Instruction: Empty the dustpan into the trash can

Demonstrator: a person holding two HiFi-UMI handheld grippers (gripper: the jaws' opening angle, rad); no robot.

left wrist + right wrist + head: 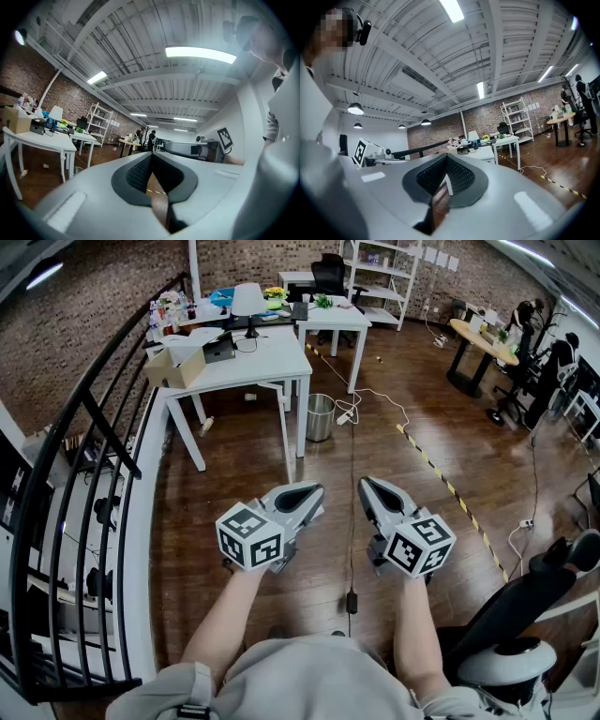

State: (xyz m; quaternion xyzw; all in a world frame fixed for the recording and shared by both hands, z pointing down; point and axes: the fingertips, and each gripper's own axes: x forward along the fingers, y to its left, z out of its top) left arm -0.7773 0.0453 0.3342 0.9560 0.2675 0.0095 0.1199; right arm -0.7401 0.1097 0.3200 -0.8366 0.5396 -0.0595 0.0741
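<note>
My left gripper (306,495) and right gripper (373,491) are held level side by side in front of the person, over the wooden floor. Both are shut with nothing between the jaws, as the left gripper view (151,158) and right gripper view (446,163) also show. A small metal mesh trash can (320,417) stands on the floor ahead, beside the leg of a white table (246,363), well beyond both grippers. No dustpan shows in any view.
A black railing (89,427) runs along the left. A cable (352,521) and yellow-black floor tape (441,479) cross the floor ahead. An office chair (525,615) stands at the lower right. The table carries a cardboard box (174,367) and a lamp (248,304).
</note>
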